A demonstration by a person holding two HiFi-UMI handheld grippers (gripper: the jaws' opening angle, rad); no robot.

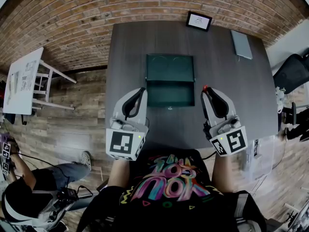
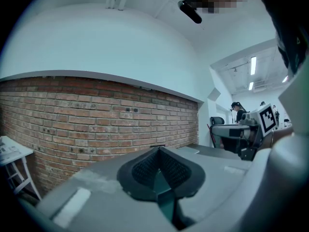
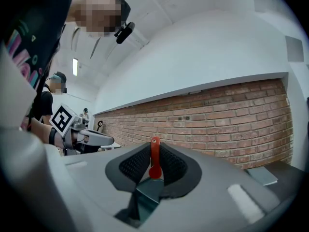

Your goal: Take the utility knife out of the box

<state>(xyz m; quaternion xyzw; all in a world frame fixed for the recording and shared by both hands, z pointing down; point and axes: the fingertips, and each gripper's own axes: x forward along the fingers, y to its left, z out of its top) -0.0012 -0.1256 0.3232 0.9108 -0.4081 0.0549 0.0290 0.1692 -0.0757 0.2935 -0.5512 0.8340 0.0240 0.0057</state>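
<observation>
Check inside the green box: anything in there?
The open green box shows only bare green interior in both halves; nothing visible inside. Its near wall may hide a thin strip of floor. The red utility knife is clamped in the right claw.

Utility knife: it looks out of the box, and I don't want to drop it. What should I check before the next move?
1. Utility knife clamped in the right tongs: ok, its red body stands upright between the pads.
2. Knife out of the box: ok, the box lies open on the table and the knife is held to the right of it.
3. Left tongs free to help: ok, shut with nothing between them.
4. Blade retracted: cannot tell, only a red part shows.
5. Bare tabletop to the right of the box for setting down: ok.
</observation>
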